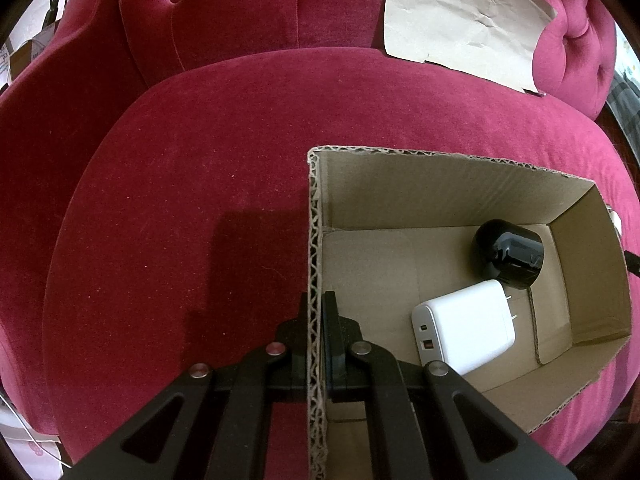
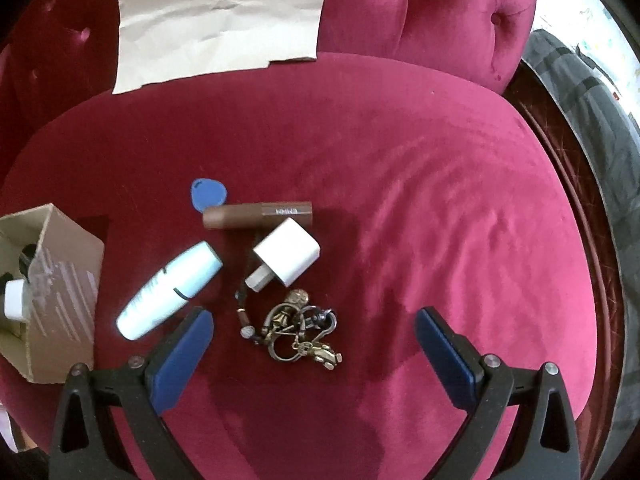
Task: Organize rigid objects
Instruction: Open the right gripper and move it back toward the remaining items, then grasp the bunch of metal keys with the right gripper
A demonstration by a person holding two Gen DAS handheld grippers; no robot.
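My left gripper (image 1: 319,300) is shut on the left wall of an open cardboard box (image 1: 315,240) on a red velvet seat. Inside lie a white charger (image 1: 464,326) and a black rounded object (image 1: 508,252). My right gripper (image 2: 314,322) is open above a brass keychain bunch (image 2: 298,330), not touching it. Beyond it lie a small white plug adapter (image 2: 286,258), a white and pale-blue tube (image 2: 172,290), a brown tube (image 2: 258,215) and a blue tag (image 2: 208,193). The box also shows in the right wrist view (image 2: 60,300) at the left.
A crumpled brown paper sheet (image 2: 220,16) leans on the tufted backrest (image 1: 240,12). The armrest (image 2: 432,8) rises at the back right. Beyond the seat's right edge is a dark wooden rim and grey fabric (image 2: 592,128).
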